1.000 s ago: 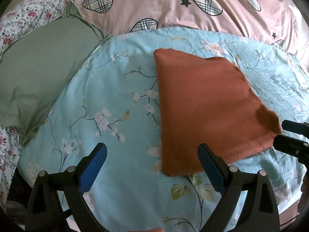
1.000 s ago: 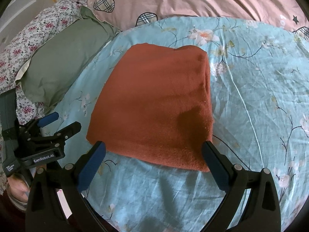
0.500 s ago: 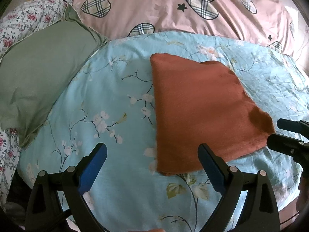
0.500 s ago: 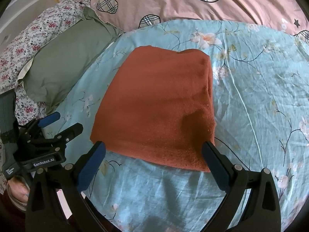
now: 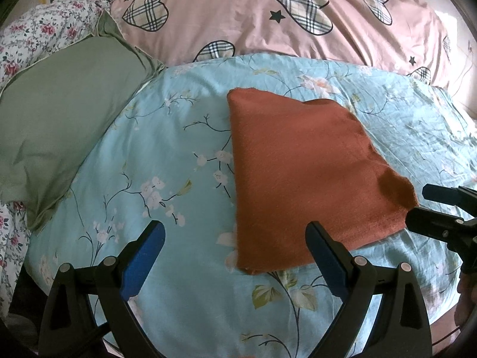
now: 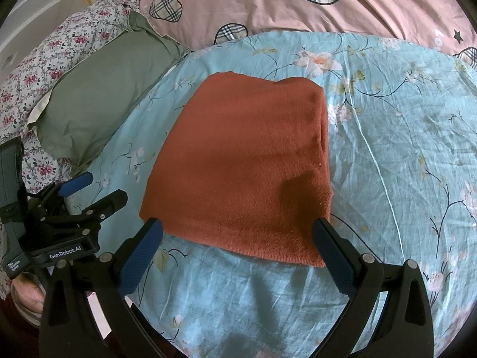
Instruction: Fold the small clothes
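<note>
On the light-blue floral bedsheet (image 5: 167, 161), a folded rust-orange knit garment (image 6: 244, 173) is lying flat. Left claw (image 5: 235, 256) and right claw (image 6: 238, 250) are hovering wide, gripping nothing.

A bed (image 5: 179, 161) fills both views, spread with a light blue blossom-print sheet. Behind lie a pink quilt (image 5: 244, 15) with plaid hearts, a green pillow (image 5: 59, 113) and rose-print bedding (image 6: 59, 47); daylight is soft.

left wrist: near, off cloth's (image 5: 304, 176) left | right wrist: near, facing its front edge | shared: cloth
</note>
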A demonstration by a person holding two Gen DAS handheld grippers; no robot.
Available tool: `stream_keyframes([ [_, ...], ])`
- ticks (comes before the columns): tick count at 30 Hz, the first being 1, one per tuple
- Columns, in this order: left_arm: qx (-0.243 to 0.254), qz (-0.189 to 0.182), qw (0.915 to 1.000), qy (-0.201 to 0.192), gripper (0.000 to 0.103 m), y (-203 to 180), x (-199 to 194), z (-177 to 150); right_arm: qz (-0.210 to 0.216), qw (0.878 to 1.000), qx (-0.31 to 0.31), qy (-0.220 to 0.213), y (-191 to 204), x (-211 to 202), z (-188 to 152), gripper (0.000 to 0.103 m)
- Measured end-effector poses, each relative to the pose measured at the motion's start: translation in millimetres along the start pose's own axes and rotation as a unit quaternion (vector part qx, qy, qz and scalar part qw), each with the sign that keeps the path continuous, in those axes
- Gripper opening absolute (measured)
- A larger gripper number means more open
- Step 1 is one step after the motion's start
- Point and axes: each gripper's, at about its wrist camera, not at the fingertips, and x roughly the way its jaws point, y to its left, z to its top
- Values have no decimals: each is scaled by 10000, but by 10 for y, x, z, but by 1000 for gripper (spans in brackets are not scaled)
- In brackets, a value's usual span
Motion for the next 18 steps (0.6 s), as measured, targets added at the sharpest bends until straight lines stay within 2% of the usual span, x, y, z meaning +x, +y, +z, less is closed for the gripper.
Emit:
stream_keyframes([
  [18, -8, 7, 10000, 1, 96, -8, -1, -2, -3, 10000, -5, 50, -40, 51, 6, 100],
])
